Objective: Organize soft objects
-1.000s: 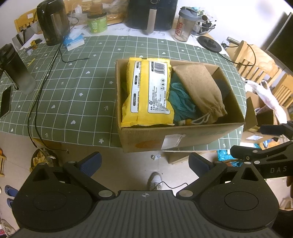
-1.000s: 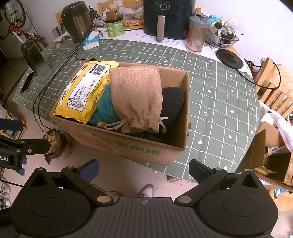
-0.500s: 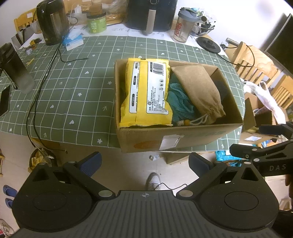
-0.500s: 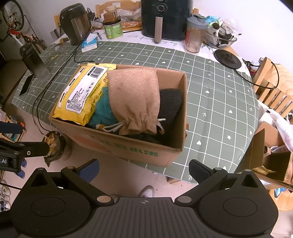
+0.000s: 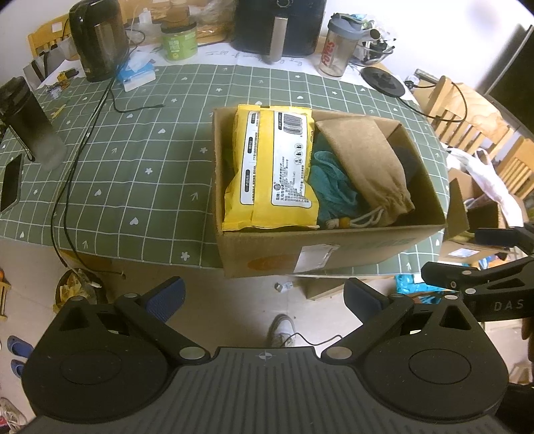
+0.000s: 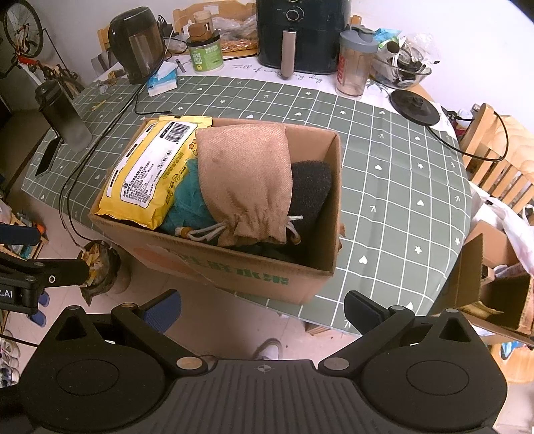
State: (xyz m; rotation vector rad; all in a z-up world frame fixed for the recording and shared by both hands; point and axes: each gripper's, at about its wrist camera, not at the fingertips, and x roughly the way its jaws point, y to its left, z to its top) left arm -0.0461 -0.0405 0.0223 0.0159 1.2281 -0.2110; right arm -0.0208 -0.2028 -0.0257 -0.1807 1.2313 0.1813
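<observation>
A cardboard box (image 5: 327,253) (image 6: 240,270) stands at the near edge of the green checked table (image 5: 143,173). Inside lie a yellow wipes pack (image 5: 273,167) (image 6: 150,173), a teal cloth (image 5: 330,183) (image 6: 187,203), a tan drawstring pouch (image 5: 367,167) (image 6: 243,180) and a dark sponge-like piece (image 6: 310,187). My left gripper (image 5: 263,297) hangs open over the floor, short of the box's front. My right gripper (image 6: 263,307) is open too, held back from the box's near corner. Neither holds anything.
At the table's far side stand a kettle (image 5: 96,40), a green tub (image 5: 178,41), an air fryer (image 5: 277,26) and a shaker bottle (image 5: 337,43). A dark bottle (image 5: 33,127), phone (image 5: 10,183) and cable (image 5: 76,160) lie left. Wooden chairs (image 5: 467,117) and an open carton (image 6: 494,287) stand right.
Both grippers have drawn slightly back and up from the box, which sits a little farther off in each view. Both stay open and the box contents are unmoved.
</observation>
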